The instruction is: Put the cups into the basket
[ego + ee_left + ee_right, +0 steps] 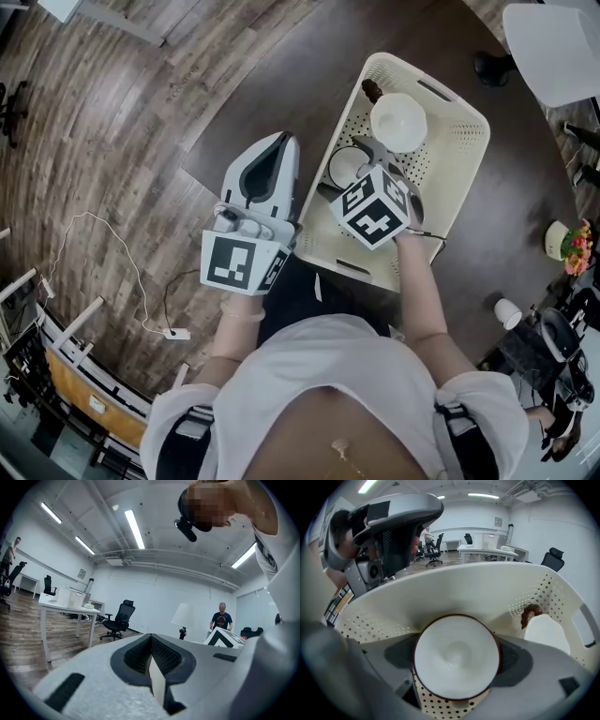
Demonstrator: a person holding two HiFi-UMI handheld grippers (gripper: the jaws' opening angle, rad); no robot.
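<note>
A cream perforated basket (459,141) lies on the dark round table. My right gripper (352,171) reaches into it from the near side. Its jaws stand wide around a white cup with a dark red rim (347,167), pads against both sides. In the right gripper view that cup (454,648) fills the gap of the gripper (457,660), just above the basket's (464,581) dotted floor. A second white cup (398,122) with a brown handle sits at the basket's far end (546,632). My left gripper (284,141) hovers left of the basket, shut and empty (151,641).
A small white paper cup (507,312) and a flower pot (572,246) stand at the table's right edge. A white chair (553,37) is beyond the table. A cable (141,281) trails on the wooden floor at left. A person (221,618) stands far off.
</note>
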